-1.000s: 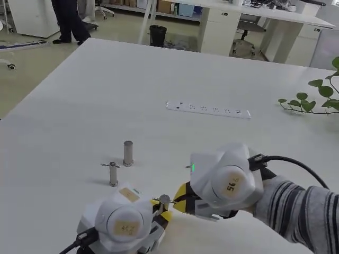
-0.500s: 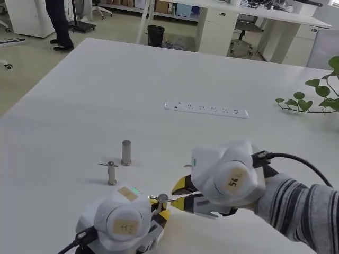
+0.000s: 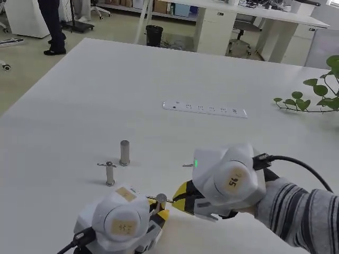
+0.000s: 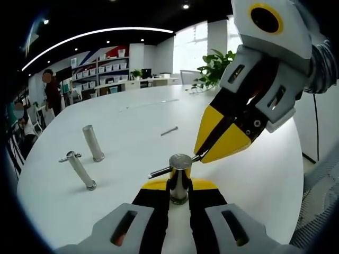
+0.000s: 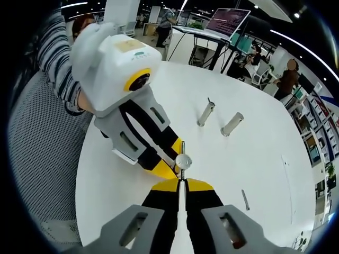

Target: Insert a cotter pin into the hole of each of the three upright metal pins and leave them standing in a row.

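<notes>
A short metal pin stands upright between the jaws of my left gripper, which is shut on its lower part near the table's front edge. A thin cotter pin runs through the hole under its head. My right gripper comes in from the right, its yellow tips shut on the cotter pin's end. Farther left stand two more upright pins: one with a cotter pin through it and a plain one. A loose cotter pin lies on the table.
A white power strip lies across the middle of the white table. A leafy plant reaches in at the right edge. A person's striped sleeve trails behind the right gripper. A person stands far off on the floor.
The right gripper's yellow tips have drawn together at the cotter pin beside the held pin. The left gripper and the other two pins have kept their places; the camera has drifted slightly.
</notes>
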Motion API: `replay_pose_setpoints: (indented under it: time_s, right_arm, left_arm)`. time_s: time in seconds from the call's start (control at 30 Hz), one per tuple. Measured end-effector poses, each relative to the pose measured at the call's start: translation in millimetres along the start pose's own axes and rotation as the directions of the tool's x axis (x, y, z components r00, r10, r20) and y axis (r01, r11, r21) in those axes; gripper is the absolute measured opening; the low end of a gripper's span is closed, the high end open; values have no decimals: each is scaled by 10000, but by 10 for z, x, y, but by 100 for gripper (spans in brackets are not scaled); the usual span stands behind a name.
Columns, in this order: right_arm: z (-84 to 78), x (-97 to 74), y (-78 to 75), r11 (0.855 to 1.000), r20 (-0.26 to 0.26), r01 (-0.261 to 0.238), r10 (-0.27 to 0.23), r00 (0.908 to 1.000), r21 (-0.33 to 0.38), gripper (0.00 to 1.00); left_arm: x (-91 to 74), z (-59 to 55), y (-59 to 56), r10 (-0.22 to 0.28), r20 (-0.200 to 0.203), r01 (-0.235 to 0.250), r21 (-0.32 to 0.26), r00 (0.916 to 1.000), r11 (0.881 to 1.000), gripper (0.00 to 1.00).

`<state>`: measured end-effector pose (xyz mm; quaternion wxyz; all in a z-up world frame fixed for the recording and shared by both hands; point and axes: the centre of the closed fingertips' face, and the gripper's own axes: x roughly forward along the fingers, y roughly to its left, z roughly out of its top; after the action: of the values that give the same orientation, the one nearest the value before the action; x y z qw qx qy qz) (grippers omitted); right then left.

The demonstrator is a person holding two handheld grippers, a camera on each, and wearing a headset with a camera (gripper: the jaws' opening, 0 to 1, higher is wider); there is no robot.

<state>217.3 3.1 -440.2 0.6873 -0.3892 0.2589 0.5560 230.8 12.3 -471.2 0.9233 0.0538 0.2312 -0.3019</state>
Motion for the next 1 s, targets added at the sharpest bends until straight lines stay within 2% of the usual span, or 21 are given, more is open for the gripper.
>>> replay_pose_setpoints:
  time_s: [0.5,0.8,0.9,0.93,1.0]
  right_arm:
    - [17,24,-4,9994,-47,5,-7,10000,-352,0]
    - [7,46,-10,9999,-27,135,-134,9999,25,0]
    - [1,47,-20,9997,-37,193,-192,9998,117,2]
    - [1,45,-27,9997,-41,211,-210,9998,150,4]
    - [16,36,-39,9995,22,192,-192,9998,260,7]
  left_arm:
    - [5,0,1,121,-28,-121,-1,9999,9999,10]
    - [8,-8,4,34,-162,-37,-178,9999,9998,10]
    - [-10,-49,29,129,-367,-129,1,9992,9999,17]
    - [-21,-77,25,61,-523,-67,-112,9986,9999,20]
    - [-52,-64,39,-2,-520,-5,-139,9986,9999,25]
